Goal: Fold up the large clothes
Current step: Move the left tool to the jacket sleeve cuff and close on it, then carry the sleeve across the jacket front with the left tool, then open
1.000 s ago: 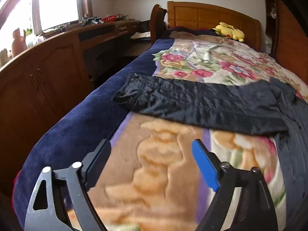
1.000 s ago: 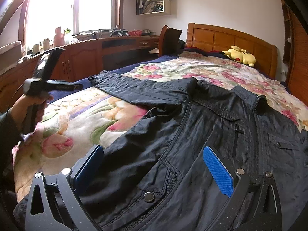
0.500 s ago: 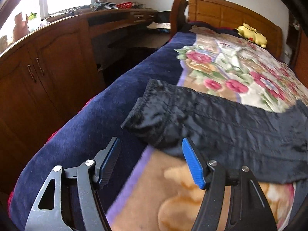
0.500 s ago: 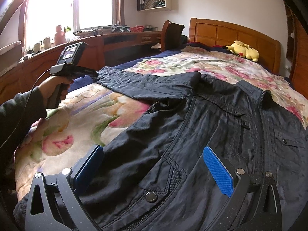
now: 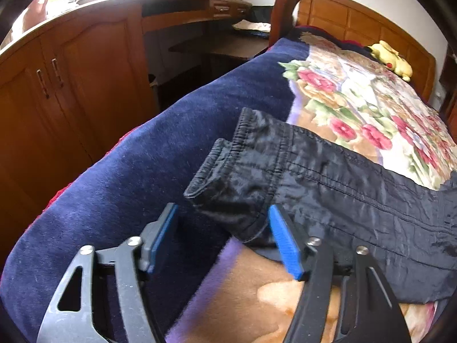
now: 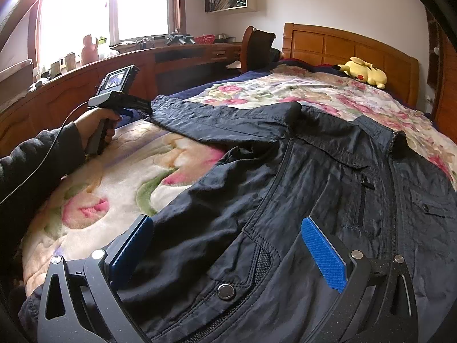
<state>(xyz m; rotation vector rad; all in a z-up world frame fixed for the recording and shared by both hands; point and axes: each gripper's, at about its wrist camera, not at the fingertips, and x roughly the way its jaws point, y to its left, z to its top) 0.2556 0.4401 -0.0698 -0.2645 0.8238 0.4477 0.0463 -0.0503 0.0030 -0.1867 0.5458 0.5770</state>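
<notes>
A large black jacket (image 6: 328, 188) lies front-up on the flowered blanket (image 6: 120, 183), one sleeve stretched out to the left. In the left wrist view the sleeve's elastic cuff (image 5: 240, 177) lies between the open blue-padded jaws of my left gripper (image 5: 222, 228), its corner reaching in between the pads. The left gripper also shows in the right wrist view (image 6: 137, 108), held at the sleeve end (image 6: 162, 105). My right gripper (image 6: 228, 240) is open over the jacket's lower hem, near a snap button (image 6: 226, 291); its jaws straddle the fabric.
The blanket's dark blue border (image 5: 128, 177) hangs over the bed's left edge. Wooden cabinets and a desk (image 5: 85, 65) run close along the left. A chair (image 6: 258, 47) stands at the desk. A wooden headboard (image 6: 351, 48) and a yellow plush toy (image 6: 362, 71) are at the far end.
My left gripper has moved forward and left to the sleeve cuff, which now sits between its jaws. The right gripper has stayed over the hem.
</notes>
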